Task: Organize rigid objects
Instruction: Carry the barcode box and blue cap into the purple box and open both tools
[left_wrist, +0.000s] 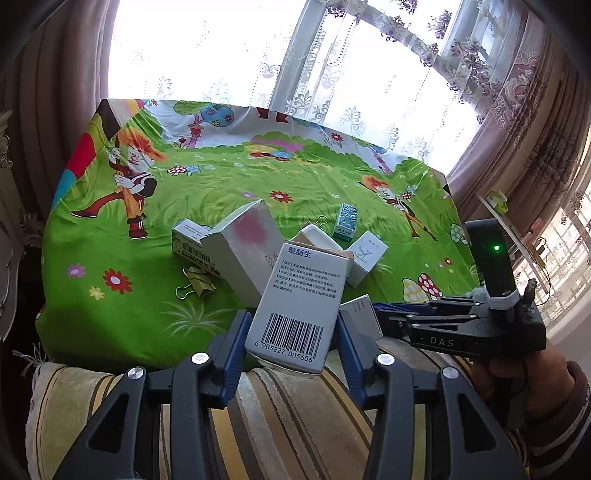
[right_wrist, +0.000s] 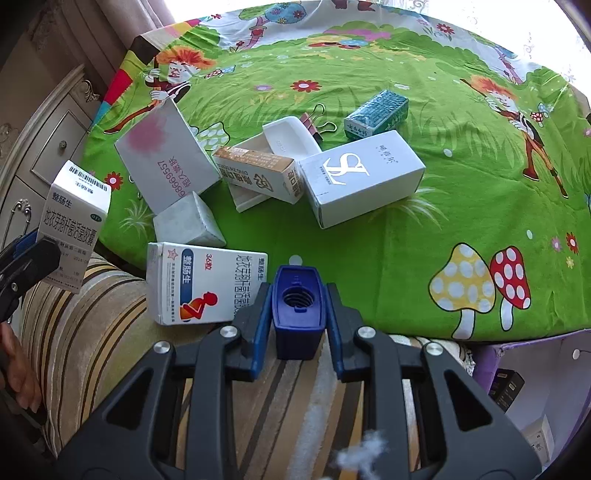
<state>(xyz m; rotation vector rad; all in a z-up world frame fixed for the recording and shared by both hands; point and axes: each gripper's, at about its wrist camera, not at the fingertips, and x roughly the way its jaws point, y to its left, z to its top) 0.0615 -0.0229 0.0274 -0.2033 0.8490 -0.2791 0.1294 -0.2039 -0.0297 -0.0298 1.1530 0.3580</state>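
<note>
L tongs (left_wrist: 293, 328): clamped on white med box (left_wrist: 301, 302), barcode face up, held above desk's near edge.
R tongs (right_wrist: 298, 314): clamped on blue cap-like block (right_wrist: 298, 310), hollow side up.
Desk (right_wrist: 424, 236): green cartoon cloth; other boxes clustered mid-desk, twin med box (right_wrist: 201, 284) at near edge by R tongs.

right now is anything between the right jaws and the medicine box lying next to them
Nothing visible is. The right gripper is shut on a blue cap, and the white medicine box lies flat just to its left at the tablecloth's near edge, with no object between them.
</note>
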